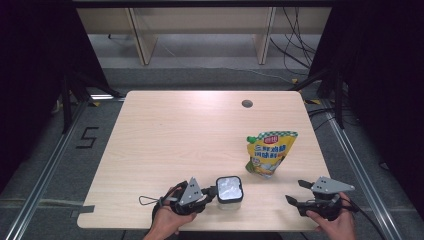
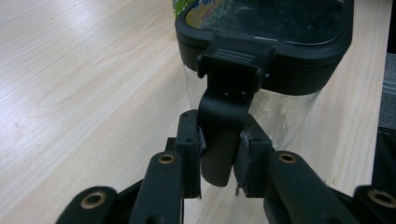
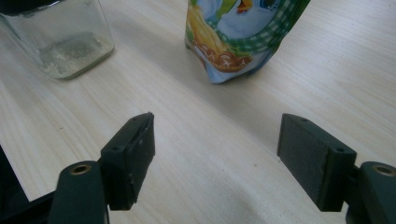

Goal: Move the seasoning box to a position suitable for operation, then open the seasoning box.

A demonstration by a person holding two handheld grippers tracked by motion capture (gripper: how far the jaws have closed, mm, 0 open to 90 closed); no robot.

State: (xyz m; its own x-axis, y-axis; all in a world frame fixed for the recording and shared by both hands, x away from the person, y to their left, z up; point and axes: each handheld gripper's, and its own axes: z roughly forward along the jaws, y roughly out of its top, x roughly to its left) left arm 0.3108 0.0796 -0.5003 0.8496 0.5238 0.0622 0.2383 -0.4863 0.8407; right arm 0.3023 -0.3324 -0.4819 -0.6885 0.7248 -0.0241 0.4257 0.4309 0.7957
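Left gripper view shows the left gripper (image 2: 219, 161) pinching the black latch tab (image 2: 223, 135) of the clear jar (image 1: 229, 191), which stands near the table's (image 1: 165, 135) front edge, while the right gripper (image 3: 217, 156) hovers spread wide near the seasoning pouch (image 1: 268, 152).

Lab or test workspace, not a home. Light wooden table (image 1: 190, 135) with a cable hole (image 1: 247, 104) stands on grey floor between metal rails (image 1: 45, 172). Black curtains (image 1: 30, 75) at both sides of frame; loose cables (image 1: 295, 45) upper right; floor marking "5" (image 1: 87, 137) at left.
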